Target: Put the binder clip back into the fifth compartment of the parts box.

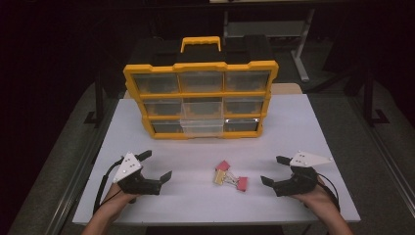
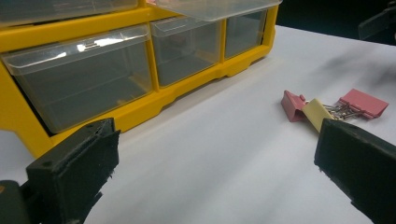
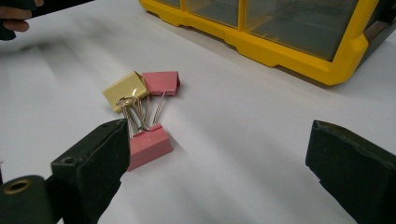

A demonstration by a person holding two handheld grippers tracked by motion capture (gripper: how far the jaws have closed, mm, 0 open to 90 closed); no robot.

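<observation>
Three binder clips lie together on the white table (image 1: 293, 127): two pink ones (image 1: 241, 183) (image 1: 223, 165) and a yellow one (image 1: 220, 177). The right gripper view shows them close, the yellow clip (image 3: 125, 89) between the pink clips (image 3: 148, 146) (image 3: 161, 82). The left gripper view has them at right (image 2: 322, 108). My left gripper (image 1: 156, 165) rests open at the table's front left. My right gripper (image 1: 272, 170) stands open at the front right, just right of the clips. Neither holds anything.
A yellow organiser (image 1: 200, 66) with several clear drawers stands at the back middle of the table. Its middle bottom drawer (image 1: 201, 126) is pulled out toward me. The organiser's black handle top (image 1: 200, 44) is behind. Dark floor surrounds the table.
</observation>
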